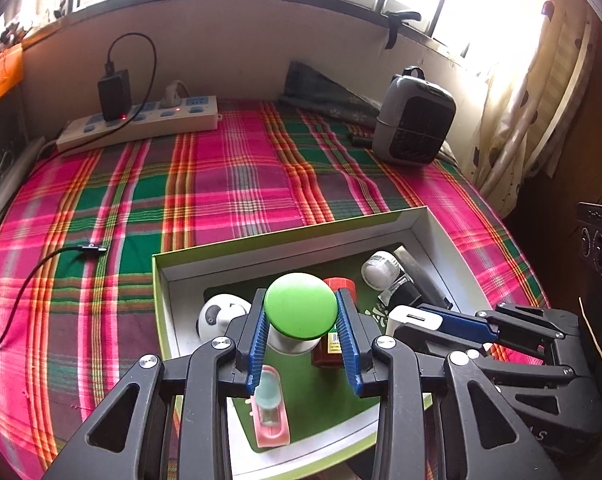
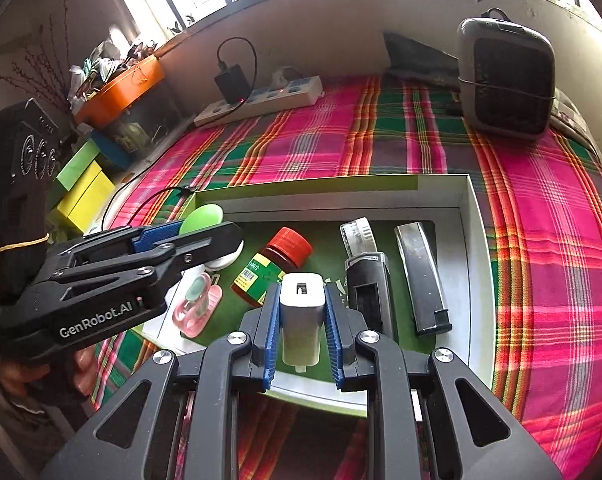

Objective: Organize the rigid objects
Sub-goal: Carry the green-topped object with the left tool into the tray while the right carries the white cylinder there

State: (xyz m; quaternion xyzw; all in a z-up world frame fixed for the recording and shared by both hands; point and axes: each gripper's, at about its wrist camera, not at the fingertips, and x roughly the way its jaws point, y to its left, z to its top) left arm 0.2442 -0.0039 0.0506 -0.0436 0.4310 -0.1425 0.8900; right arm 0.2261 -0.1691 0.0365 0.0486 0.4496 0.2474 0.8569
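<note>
1. The right claw (image 2: pixel 301 322) is clamped on a white charger block (image 2: pixel 303 312), blue pads flat on its two long sides, just above the near edge of the shallow box (image 2: pixel 475 216). The block looks stiff, smooth and light; its flat sides suit the pads, though glossy plastic may slip.
2. The left claw (image 1: pixel 301 320) is clamped on a green-lidded jar (image 1: pixel 300 311), pads pressing the round lid's rim, over the box's near left part. A curved rim gives little contact, so the jar could twist; its white body below seems a steadier hold.
3. Lying in the box beyond them: a pink hourglass (image 2: pixel 197 304), a red-capped bottle (image 2: pixel 275 266) with a yellow-green label whose print is too small to read, a panda figure (image 1: pixel 221 316), a clear-topped black case (image 2: pixel 367 280) and a dark flat bar (image 2: pixel 421 276).
4. The left claw's body reads "GenRobot.AI".
5. Beyond the box, on the plaid cloth (image 1: pixel 241 184), stand a power strip (image 1: pixel 141 124) and a small heater (image 1: pixel 415 120).
</note>
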